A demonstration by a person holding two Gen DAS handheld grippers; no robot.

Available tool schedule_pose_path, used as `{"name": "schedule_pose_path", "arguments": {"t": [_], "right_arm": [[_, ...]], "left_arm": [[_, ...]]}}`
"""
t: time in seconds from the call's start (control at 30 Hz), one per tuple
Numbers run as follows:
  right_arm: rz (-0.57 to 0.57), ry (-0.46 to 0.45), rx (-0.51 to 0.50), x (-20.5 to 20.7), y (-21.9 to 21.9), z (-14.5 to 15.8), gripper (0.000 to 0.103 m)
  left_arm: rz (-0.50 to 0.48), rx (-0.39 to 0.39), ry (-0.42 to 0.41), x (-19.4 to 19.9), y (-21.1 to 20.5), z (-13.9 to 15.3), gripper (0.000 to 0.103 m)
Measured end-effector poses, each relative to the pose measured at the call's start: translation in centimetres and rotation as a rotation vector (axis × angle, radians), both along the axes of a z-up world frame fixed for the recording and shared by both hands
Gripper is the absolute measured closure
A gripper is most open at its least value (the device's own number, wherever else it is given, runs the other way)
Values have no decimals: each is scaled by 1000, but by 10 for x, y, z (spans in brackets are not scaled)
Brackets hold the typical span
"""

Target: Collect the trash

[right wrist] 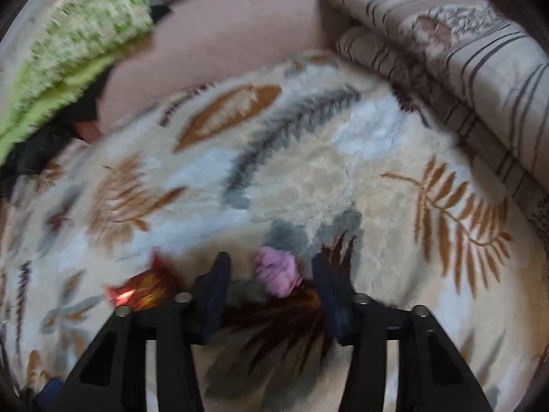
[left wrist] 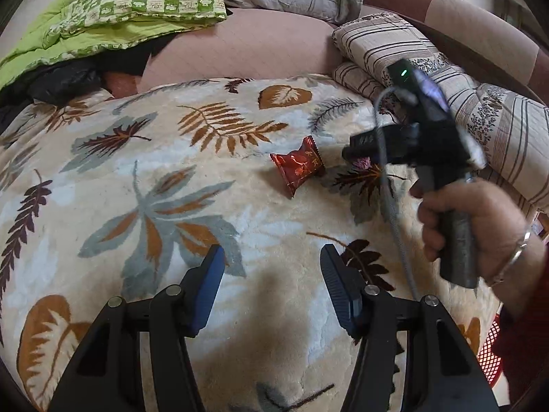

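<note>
Spread over the bed is a cream fleece blanket (left wrist: 212, 213) with a print of brown and grey leaves, and folded quilts lie at its far edge: a green checked one (left wrist: 137, 3) on the left and a striped one (left wrist: 411, 55) on the right. Two pieces of trash lie on the blanket. One is a red candy wrapper (left wrist: 299, 168), near the middle, and the other is a small pink crumpled scrap (right wrist: 277, 271), just to the right of the wrapper. My right tongs (right wrist: 271, 283) are down at the pink scrap; it sits between the two fingers, closer to the right one. The picture is blurred, so I cannot tell if the pads already press on it. I judge that I am in the step of picking up the first piece. My left tongs (left wrist: 272, 267) are open and empty, hovering above the blanket, well short of the red wrapper. Next, the right tongs need to close firmly on the scrap without catching the long fleece, and then lift. After that the left tongs could go forward to the wrapper.
</note>
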State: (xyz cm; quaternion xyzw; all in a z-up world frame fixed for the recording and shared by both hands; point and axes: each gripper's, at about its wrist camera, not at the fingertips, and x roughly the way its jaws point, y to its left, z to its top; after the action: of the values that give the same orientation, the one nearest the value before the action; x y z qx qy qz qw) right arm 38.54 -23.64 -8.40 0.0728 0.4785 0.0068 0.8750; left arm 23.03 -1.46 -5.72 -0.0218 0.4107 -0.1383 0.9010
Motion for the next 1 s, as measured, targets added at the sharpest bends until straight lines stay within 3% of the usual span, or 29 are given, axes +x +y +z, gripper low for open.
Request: {"name": "schedule_pose_path", "arguments": {"t": [0.1, 0.3, 0.4, 0.5, 0.6, 0.7, 0.77, 1.0], "right_arm": [[-7, 26, -26, 5, 1, -15, 73], [-47, -49, 26, -43, -7, 13, 75], [-56, -76, 20, -78, -9, 39, 75], [-77, -96, 15, -124, -15, 60, 75], [-106, -123, 35, -170, -22, 69, 75], [-126, -129, 93, -194, -31, 62, 75], [-120, -115, 117, -195, -33, 55, 75], [-103, -117, 137, -191, -36, 47, 75]], "left_arm": [[-5, -14, -2, 2, 1, 2, 46], [-49, -16, -11, 28, -8, 12, 46], [-83, 29, -31, 59, -25, 18, 46], [-141, 84, 1, 91, -48, 9, 46], [-204, 160, 35, 113, -75, -9, 46], [-187, 228, 49, 129, -88, -26, 46], [-158, 225, 79, 140, -87, -36, 56], [-139, 131, 93, 141, -76, -32, 67]]}}
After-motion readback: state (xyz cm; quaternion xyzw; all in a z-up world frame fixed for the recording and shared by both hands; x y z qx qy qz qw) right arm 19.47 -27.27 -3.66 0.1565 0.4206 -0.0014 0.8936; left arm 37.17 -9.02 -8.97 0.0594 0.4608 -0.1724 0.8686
